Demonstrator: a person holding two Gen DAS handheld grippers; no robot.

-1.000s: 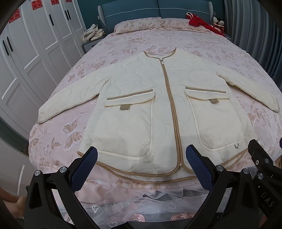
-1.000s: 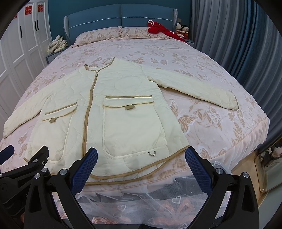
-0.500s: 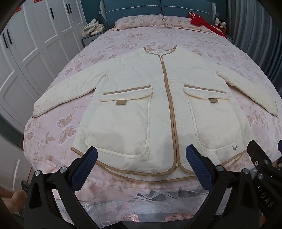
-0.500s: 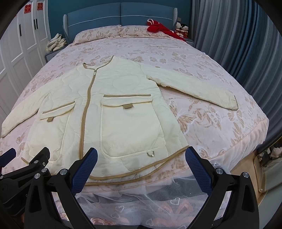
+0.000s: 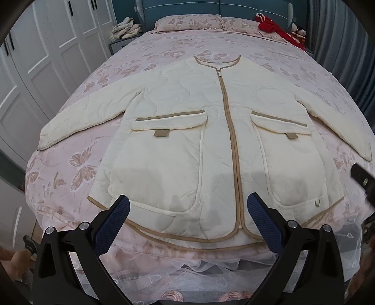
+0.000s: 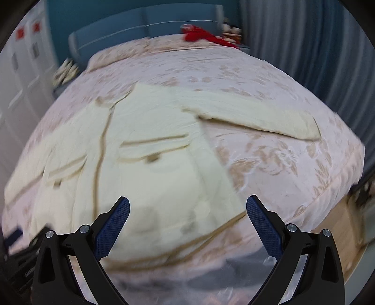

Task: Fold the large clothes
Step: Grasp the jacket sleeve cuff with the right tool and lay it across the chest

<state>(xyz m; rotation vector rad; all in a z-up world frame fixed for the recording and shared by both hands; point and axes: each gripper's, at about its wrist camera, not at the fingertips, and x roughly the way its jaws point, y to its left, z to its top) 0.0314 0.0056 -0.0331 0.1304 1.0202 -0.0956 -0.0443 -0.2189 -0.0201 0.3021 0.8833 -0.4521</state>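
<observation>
We find the jacket (image 5: 187,131) lying flat and face up on the bed (image 5: 77,173), zipped, sleeves spread to left and right, hem at the near edge. Our left gripper (image 5: 187,211) hovers over the near hem, jaws wide apart and holding nothing. Our right gripper (image 6: 187,212) hangs above the jacket's right hem corner, jaws likewise spread and empty; that view is blurred. A red garment (image 5: 274,28) lies at the far right, by the pillows (image 5: 187,22).
</observation>
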